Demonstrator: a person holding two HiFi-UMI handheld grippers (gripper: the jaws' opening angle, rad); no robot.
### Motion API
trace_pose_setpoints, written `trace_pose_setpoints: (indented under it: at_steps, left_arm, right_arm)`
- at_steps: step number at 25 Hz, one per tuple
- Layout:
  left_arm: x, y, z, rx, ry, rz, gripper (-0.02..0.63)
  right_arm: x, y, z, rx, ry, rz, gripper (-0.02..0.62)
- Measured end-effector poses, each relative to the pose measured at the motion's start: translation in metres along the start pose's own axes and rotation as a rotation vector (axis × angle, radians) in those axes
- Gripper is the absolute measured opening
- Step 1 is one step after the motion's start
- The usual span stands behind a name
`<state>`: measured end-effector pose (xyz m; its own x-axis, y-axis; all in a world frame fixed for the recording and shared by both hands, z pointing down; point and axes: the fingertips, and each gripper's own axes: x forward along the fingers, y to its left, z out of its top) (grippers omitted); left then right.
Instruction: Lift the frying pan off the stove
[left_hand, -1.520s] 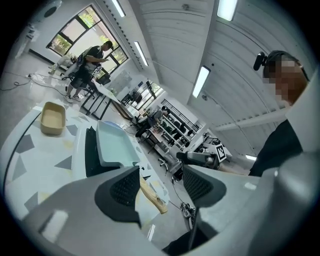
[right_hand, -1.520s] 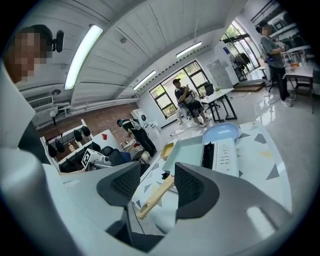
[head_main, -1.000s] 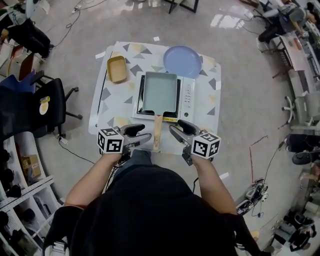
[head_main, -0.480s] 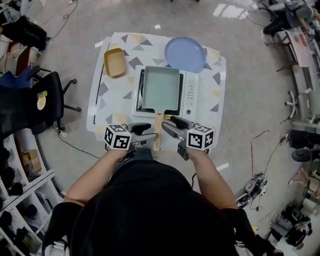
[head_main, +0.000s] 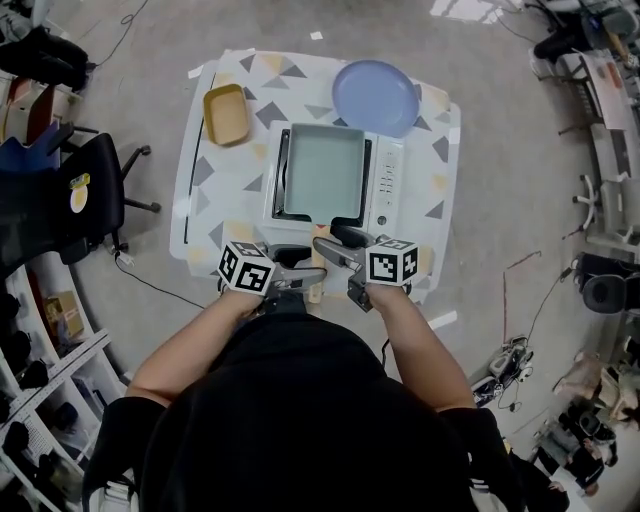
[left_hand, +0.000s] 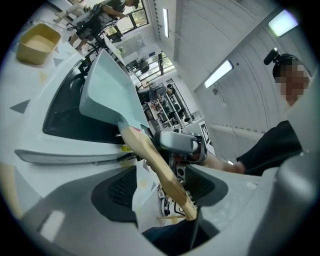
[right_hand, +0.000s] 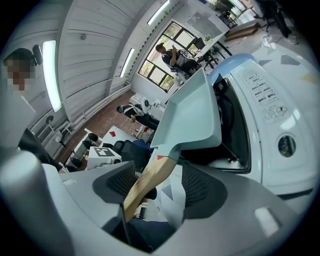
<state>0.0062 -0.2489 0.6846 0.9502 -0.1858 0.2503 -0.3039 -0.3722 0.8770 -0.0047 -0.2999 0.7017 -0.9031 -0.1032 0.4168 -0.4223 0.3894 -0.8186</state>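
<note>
A grey floor with desks, shelving and a black office chair (head_main: 85, 195) at the left edge surrounds a small table (head_main: 230, 190) covered in a triangle-patterned cloth, upper centre of the head view. On the table stands a white stove (head_main: 385, 190), its control strip along its right side. The frying pan (head_main: 325, 172), rectangular and pale green, rests on the stove's dark cooking surface. Its wooden handle (left_hand: 160, 165) projects toward the lower edge of the frame, past the table's near edge. A blue plate (head_main: 375, 97) lies at the table's upper right, touching or just beside the stove's far corner. A yellow container (head_main: 227, 113) sits at the upper left, apart from the stove.

The left gripper (head_main: 300, 262) and the right gripper (head_main: 328, 243) meet at the handle from either side, just below the stove. In the left gripper view the jaws of the left gripper (left_hand: 162, 185) stand spread, having just been opening. The handle passes between the pads with a gap on each side. In the right gripper view the right gripper (right_hand: 160, 186) is likewise spread and has just been opening. The handle (right_hand: 147, 182) crosses between its pads, nearer the left-hand pad in that frame, and is not pinched. The pan is unlifted.
</note>
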Motion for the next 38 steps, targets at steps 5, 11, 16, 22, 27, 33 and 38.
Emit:
trace_pose_setpoints:
  at_steps: [5,11,16,22,27,33,38]
  left_arm:
    - [0.009,-0.003,-0.004,-0.01,0.029,-0.038,0.407]
    - [0.017,-0.009,-0.008,-0.02,0.058,-0.093,0.407]
    - [0.021,-0.014,-0.013,-0.022,0.089,-0.145,0.407]
    - [0.026,-0.019,-0.018,-0.036,0.114,-0.19,0.388]
    - [0.029,-0.024,-0.023,-0.038,0.145,-0.223,0.38]
    - [0.029,-0.022,-0.022,-0.043,0.136,-0.222,0.36]
    - [0.029,-0.024,-0.02,-0.052,0.125,-0.231,0.303]
  right_arm:
    - [0.013,-0.001,0.001,0.049,0.003,0.059,0.319]
    - [0.024,0.0,0.003,0.084,0.01,0.107,0.318]
    - [0.031,0.0,0.005,0.112,0.009,0.135,0.318]
    - [0.035,0.005,0.008,0.14,-0.002,0.189,0.314]
    - [0.039,0.009,0.012,0.155,-0.013,0.216,0.301]
    - [0.041,0.008,0.013,0.17,-0.019,0.233,0.271]
    - [0.04,0.003,0.014,0.214,-0.036,0.247,0.25]
